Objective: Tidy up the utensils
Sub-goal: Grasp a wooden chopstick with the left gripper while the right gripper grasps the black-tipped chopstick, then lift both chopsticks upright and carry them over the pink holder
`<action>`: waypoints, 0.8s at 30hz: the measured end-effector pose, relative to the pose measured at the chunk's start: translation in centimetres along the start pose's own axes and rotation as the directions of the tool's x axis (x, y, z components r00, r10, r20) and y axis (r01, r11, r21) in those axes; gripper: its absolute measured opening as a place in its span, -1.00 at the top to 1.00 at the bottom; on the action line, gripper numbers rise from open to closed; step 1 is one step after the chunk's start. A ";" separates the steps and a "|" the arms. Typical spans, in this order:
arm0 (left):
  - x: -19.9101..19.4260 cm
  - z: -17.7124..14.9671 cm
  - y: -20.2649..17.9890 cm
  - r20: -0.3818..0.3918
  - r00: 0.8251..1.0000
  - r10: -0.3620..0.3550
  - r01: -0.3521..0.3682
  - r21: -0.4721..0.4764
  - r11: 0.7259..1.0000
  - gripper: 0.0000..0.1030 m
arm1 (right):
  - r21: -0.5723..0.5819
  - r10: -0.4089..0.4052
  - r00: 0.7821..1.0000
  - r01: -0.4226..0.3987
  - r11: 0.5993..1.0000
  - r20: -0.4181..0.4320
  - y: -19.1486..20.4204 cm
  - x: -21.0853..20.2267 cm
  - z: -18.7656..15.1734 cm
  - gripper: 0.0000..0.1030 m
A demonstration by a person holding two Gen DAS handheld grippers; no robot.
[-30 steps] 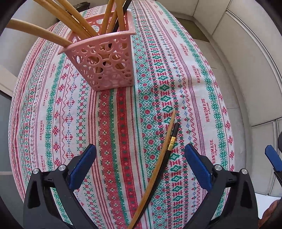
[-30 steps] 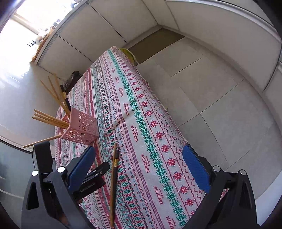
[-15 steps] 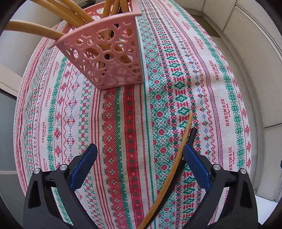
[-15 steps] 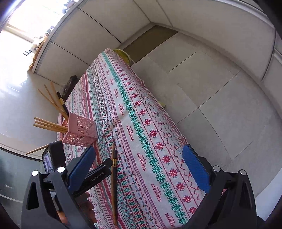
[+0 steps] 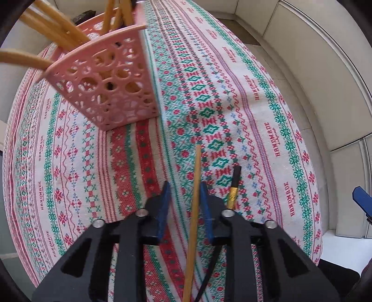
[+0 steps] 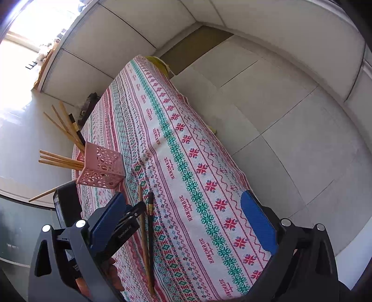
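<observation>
A pink perforated holder (image 5: pixel 109 81) with several wooden chopsticks stands on the patterned tablecloth (image 5: pixel 232 97); it also shows in the right wrist view (image 6: pixel 102 168). My left gripper (image 5: pixel 184 189) has its jaws nearly closed around a wooden chopstick (image 5: pixel 194 204), which touches the right pad with a gap on the left. A black chopstick with a gold band (image 5: pixel 233 190) lies just right of it. In the right wrist view both chopsticks (image 6: pixel 145 232) lie side by side beside the left gripper (image 6: pixel 130 220). My right gripper (image 6: pixel 183 223) is open and empty above the table.
The table's right edge (image 5: pixel 320 209) drops to a tiled floor (image 6: pixel 290 116). White wall panels (image 6: pixel 162 18) stand behind. A dark object (image 6: pixel 89 104) lies at the far end of the table.
My left gripper's jaws have closed from wide open to nearly shut around the wooden chopstick, and it has moved forward toward the pink holder. The right gripper stays open.
</observation>
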State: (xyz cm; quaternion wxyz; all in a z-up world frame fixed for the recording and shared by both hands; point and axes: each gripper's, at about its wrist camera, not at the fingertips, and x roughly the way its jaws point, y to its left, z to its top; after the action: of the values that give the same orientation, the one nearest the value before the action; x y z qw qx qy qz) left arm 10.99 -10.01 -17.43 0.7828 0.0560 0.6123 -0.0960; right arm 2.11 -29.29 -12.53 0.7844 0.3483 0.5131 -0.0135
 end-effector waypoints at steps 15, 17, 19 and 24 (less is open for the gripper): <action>-4.4 -5.5 16.2 0.156 0.987 -0.024 0.061 -0.241 0.969 0.90 | -0.314 -0.332 0.938 0.285 0.905 -0.104 10.4 10.8 -4.5 -0.35; -5.2 -5.3 16.7 0.195 0.980 -0.045 0.092 -0.240 0.966 0.90 | -0.308 -0.370 0.927 0.333 0.891 -0.067 10.9 11.2 -4.5 -0.32; -5.8 -5.1 16.5 0.220 0.974 -0.047 0.101 -0.237 0.966 0.90 | -0.291 -0.408 0.913 0.387 0.875 -0.013 11.2 11.3 -4.4 0.05; -7.4 -5.2 16.9 0.269 0.958 -0.101 0.168 -0.242 0.955 0.90 | -0.284 -0.300 0.953 0.280 0.917 -0.031 11.8 11.4 -4.9 0.85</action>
State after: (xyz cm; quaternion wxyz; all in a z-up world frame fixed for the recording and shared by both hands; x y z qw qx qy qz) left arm 8.06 8.17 -12.02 0.8466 -0.1031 0.5168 -0.0739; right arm 8.08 -13.78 -16.61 0.7951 0.1558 0.5844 -0.0449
